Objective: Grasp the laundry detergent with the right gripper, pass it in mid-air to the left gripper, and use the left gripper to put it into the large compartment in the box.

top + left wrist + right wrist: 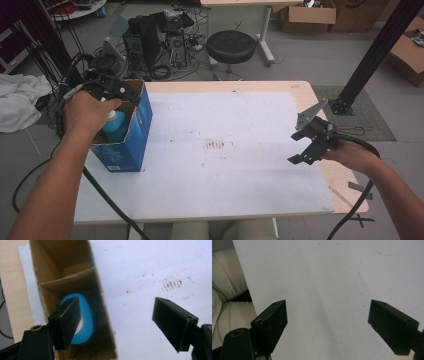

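We are looking down at a table (pixel 300 92) covered by a white sheet (pixel 225 150), with a person's two forearms coming in from the near edge. At the left end of the sheet, an open blue cardboard box (pixel 131 142) is standing upright, and a blue bottle (pixel 116 125) is sitting inside it, its light blue body showing through the open top. We are seeing the left gripper (pixel 117 92) hovering just above the box's far corner, carried by the left hand (pixel 87 112). In the left gripper view we are looking straight down into the box (pixel 75 275): the bottle (pixel 87 320) is lying below the jaws, partly hidden behind one black jaw, and the other jaw is hanging over the bare white sheet to the right of the box. The jaws are standing wide apart and nothing is pressed between them. The bottle's top appears white, though the blur is making that hard to confirm. Well apart, at the right side of the table, the right gripper (pixel 305 150) is being held above the sheet by the right hand (pixel 350 155). In the right gripper view its jaws are spread wide over plain white sheet (pixel 324 290), gripping nothing.
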The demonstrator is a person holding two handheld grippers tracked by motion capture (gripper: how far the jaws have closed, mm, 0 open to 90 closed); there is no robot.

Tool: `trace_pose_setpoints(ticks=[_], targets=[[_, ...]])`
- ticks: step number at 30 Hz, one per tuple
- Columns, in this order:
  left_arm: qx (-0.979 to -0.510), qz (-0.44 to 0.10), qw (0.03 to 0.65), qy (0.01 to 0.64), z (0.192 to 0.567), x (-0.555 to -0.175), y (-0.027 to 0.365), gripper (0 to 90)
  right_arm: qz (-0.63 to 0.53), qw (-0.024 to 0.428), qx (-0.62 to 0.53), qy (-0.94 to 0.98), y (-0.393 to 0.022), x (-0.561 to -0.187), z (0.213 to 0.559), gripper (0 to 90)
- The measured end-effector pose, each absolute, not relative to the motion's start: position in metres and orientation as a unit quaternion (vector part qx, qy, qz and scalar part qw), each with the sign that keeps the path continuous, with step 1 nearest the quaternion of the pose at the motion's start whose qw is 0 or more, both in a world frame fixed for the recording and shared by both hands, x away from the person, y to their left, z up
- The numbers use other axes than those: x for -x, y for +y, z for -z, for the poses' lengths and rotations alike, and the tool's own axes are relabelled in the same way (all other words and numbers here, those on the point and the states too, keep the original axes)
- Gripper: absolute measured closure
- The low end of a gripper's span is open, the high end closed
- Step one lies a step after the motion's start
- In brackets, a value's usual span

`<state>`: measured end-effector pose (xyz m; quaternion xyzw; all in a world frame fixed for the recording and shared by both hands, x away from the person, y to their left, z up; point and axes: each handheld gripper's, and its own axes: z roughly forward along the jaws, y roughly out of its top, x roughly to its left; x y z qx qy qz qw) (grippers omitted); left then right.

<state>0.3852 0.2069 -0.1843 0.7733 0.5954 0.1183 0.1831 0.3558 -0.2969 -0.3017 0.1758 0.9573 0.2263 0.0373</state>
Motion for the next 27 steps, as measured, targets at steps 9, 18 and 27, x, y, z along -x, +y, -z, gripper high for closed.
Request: trace_pose_setpoints(ticks=[9, 18, 27], targets=[[-0.8, -0.119, 0.182, 0.558, 0.182, -0.389, 0.183, 19.9, -0.224, 0.037, -0.175, 0.958, -0.294, -0.355, 0.301, 15.7], [-0.823, -0.116, 0.188, 0.524, 0.179, -0.393, 0.163, 19.7, -0.225, 0.038, -0.174, 0.958, -0.293, -0.355, 0.298, 15.7], [-0.85, -0.118, 0.185, 0.479, 0.179, -0.399, 0.138, 19.4, -0.226, 0.038, -0.174, 0.958, -0.29, -0.355, 0.298, 15.7]])
